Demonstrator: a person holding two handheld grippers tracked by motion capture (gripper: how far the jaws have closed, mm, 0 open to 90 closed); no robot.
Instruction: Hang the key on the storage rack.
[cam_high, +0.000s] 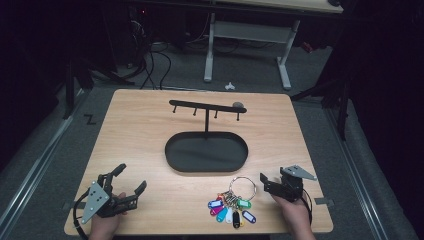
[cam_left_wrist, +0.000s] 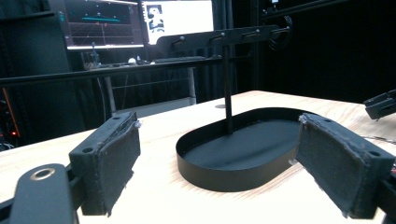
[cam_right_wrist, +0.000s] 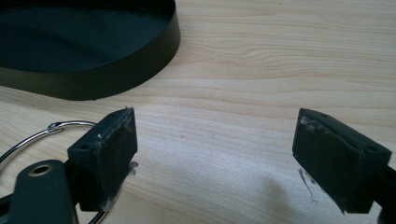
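Steel glints from the large split ring of the bunch of keys with coloured plastic tags (cam_high: 233, 205), which lies flat on the pale wooden table (cam_high: 140, 145) just in front of the black oval metal tray (cam_high: 206, 152), toward the person's right. From that ring the tags fan out toward the table's near edge in blue, pink, teal, white, green, yellow and black. The right tongs (cam_high: 266, 183) sit low beside the ring, just to its right, jaws spread wide with nothing between them; in the right gripper view the ring's curve (cam_right_wrist: 70, 125) shows next to one pad, so it looks placed for an approach to the ring rather than the loose tags, probably because the ring is the one rigid part to pinch. Rising from the tray is a thin post carrying a black crossbar with small hooks (cam_high: 207, 106), where the bunch could presumably hang by that ring. The left tongs (cam_high: 131, 182) rest well to the tray's front left, likewise spread and empty, facing the tray as if waiting clear of the work.
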